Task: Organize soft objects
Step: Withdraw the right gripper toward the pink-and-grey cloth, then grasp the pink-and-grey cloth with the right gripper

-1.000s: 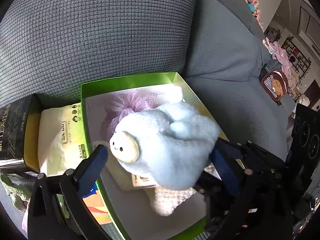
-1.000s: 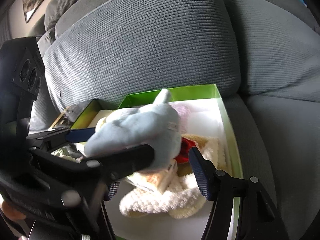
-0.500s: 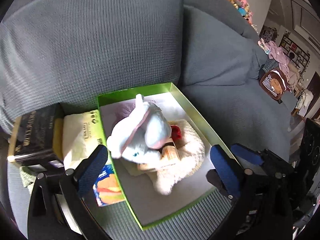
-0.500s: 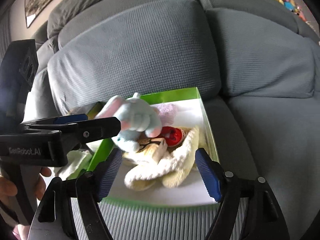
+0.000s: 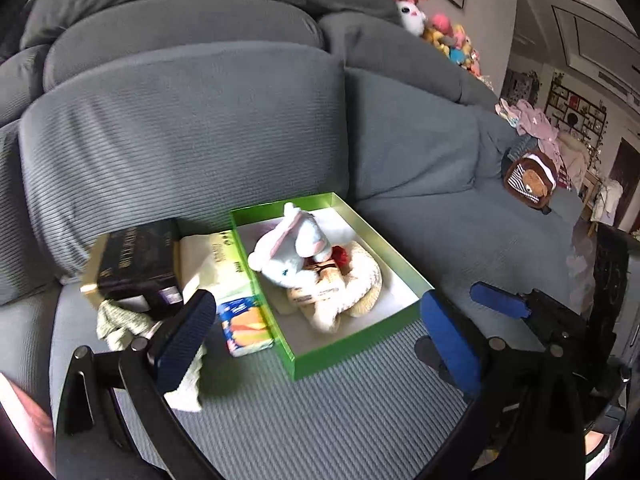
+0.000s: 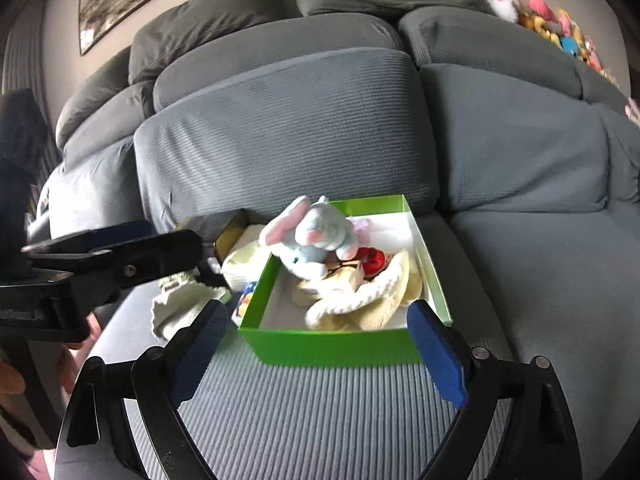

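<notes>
Blue plush bunny (image 6: 316, 240) lies inside green box (image 6: 336, 346).

The grey ribbed-cloth sofa seat (image 5: 320, 420) looks matt and corded. The shallow green cardboard box (image 5: 356, 344) has slightly glossy walls and a smooth white paper lining. In it, the pale blue plush rabbit (image 5: 292, 256) is short-piled and soft; the cream fleece cloth (image 5: 352, 296) looks nubbly. The black rectangular box (image 5: 136, 264) is glossy.

The blue plush rabbit (image 5: 294, 254) hides the cream plush (image 5: 352, 300) beneath.
</notes>
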The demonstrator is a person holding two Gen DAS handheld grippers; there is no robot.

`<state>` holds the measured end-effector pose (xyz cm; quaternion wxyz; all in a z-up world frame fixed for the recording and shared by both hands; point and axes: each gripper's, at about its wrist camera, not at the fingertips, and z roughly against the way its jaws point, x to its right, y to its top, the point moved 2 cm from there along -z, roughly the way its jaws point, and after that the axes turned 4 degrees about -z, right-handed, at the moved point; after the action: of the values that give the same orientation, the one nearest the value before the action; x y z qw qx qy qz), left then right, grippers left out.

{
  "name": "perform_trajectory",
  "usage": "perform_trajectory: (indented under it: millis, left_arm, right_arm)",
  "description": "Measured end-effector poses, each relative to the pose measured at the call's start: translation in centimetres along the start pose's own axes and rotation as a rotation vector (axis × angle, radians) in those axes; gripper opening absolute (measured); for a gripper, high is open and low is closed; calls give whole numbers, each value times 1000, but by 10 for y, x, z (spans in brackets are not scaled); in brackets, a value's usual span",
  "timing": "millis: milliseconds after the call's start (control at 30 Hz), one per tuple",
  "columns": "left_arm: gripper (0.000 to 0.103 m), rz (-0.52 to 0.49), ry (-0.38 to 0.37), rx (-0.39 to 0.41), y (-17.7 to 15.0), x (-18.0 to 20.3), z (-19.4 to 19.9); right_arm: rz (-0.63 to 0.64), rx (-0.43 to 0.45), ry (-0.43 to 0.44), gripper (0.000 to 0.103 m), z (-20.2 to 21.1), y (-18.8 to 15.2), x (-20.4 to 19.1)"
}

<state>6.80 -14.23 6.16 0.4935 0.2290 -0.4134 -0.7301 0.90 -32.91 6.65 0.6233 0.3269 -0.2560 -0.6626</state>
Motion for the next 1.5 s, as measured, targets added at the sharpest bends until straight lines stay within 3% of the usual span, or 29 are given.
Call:
perform_trajectory:
  millis: [267,400,667,833,1000,1100,1200,1267,1300,1400,1500]
  left_arm:
    - [102,98,53,-39,-54,-36,34]
    - [102,215,108,-88,-96,-86,44]
    - [102,447,191,-112,-152,-172,76]
    - [102,502,204,-116,-167,-192,81]
    - [102,501,190,-122,-169,-201,74]
    - [102,505,177,-119,-169,-209,69]
    - [102,515,169,-124,-169,-217,63]
    - [102,521,161,-133,-170,-220,57]
    - [102,522,158,-135,-169,-221,55]
    - [102,530,132,-145,-171,-222,48]
    - [102,541,89,-155,-174,-219,42]
  right_arm:
    - [94,-65,43,92,5,-24,-44]
    - [137,-142,87,92,-8,-49,-68]
    - [165,-291,214,92,-56,-97,-118]
    - [112,-306,275,92,-85,-97,-140]
    - [119,-286,243,90,-118,-80,-161]
    - [151,-278,197,80,-140,-72,-174]
    - [153,-328,154,65,-170,-70,-182]
    - [165,-351,131,37,-185,-72,-185]
    - [171,-354,140,17,-189,-73,-186]
    - [179,-348,210,10,-185,-77,-191]
    - [177,-354,314,10,-159,-80,-193]
